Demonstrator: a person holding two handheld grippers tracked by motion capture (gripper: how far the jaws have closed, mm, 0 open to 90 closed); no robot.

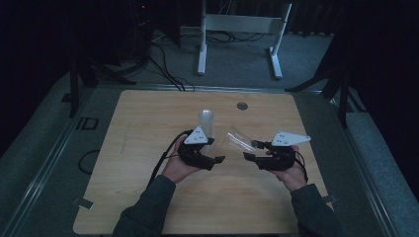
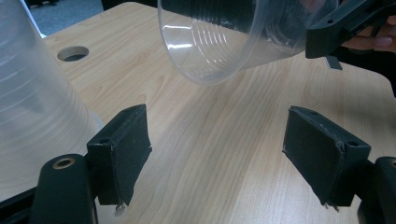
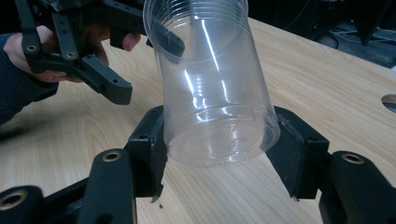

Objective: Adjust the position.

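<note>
Mid-frame, our right tool (image 3: 219,154) clamps a clear cup (image 3: 212,88) by its base (tilted, mouth leftward); the left tool (image 2: 217,154) gapes empty beside a second cup (image 1: 206,122) standing on the surface (image 1: 148,123). Next, probably nesting them: align the rims.

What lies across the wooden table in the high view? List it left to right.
Left black two-jaw gripper → upright clear plastic cup → tilted clear plastic cup → right black two-jaw gripper, shut on the tilted cup.
</note>
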